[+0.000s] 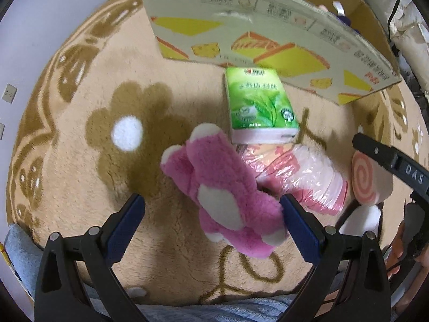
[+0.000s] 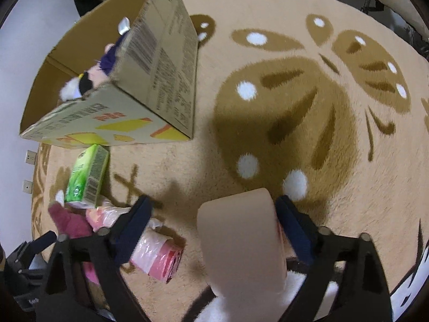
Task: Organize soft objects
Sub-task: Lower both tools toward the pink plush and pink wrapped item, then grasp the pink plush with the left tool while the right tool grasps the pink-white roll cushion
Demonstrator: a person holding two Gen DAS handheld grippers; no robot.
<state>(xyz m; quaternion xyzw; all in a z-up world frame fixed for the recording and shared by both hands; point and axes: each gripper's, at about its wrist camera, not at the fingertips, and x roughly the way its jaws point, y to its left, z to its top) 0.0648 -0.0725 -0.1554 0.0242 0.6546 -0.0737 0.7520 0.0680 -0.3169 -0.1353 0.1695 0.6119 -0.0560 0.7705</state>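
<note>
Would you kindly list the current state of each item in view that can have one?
left gripper: open, jaws astride the pink plush bear
right gripper: open around the swirl-roll plush
cardboard box: open, toys inside
green tissue pack: lying flat on the rug, sealed
pink plastic-wrapped pack: lying on the rug

I see plush beige rug [image 2: 268, 8] with brown flower and leaf pattern, white dots. Pale wall [image 1: 29, 35] at left, two sockets [image 1: 9, 93] on it. Soft indoor light.
</note>
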